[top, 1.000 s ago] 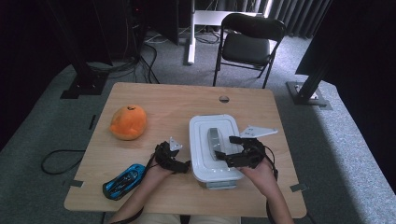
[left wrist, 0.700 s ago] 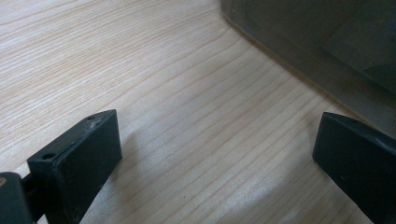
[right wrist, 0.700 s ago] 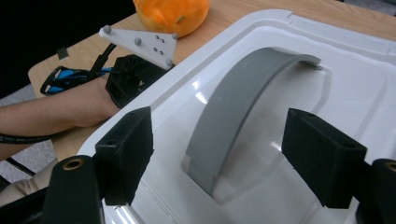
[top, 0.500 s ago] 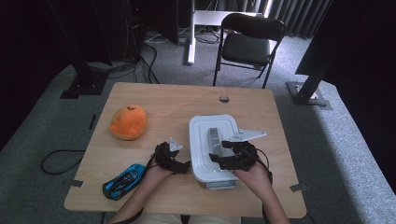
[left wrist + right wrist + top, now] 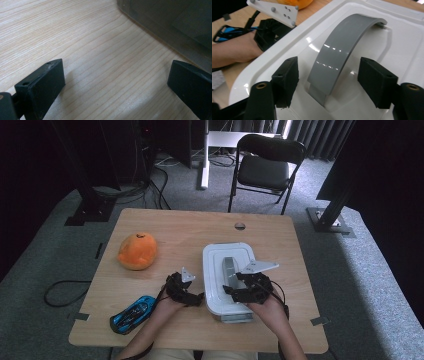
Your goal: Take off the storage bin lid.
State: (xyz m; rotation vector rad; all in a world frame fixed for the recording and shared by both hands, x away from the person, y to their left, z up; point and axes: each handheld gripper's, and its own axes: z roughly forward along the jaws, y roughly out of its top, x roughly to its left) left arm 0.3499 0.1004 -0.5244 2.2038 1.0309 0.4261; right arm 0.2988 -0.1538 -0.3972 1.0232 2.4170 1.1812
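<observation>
White plastic makes up the lidded box [image 5: 225, 275], which carries no writing that can be read and sits at about five o'clock from the middle of the pale wood-grain table [image 5: 165, 227], with the orange plush toy [image 5: 137, 251] at nine o'clock and the blue toy car [image 5: 133, 314] at seven. Over its lid the right gripper [image 5: 328, 77] has just been closing, its jaws either side of the grey arched handle [image 5: 342, 47] with gaps showing on both sides, while the left gripper [image 5: 115, 82] rests spread wide on bare wood just beside the box's wall. Grey carpet, a black folding chair [image 5: 265, 162] at twelve o'clock and black stands ring the table.
</observation>
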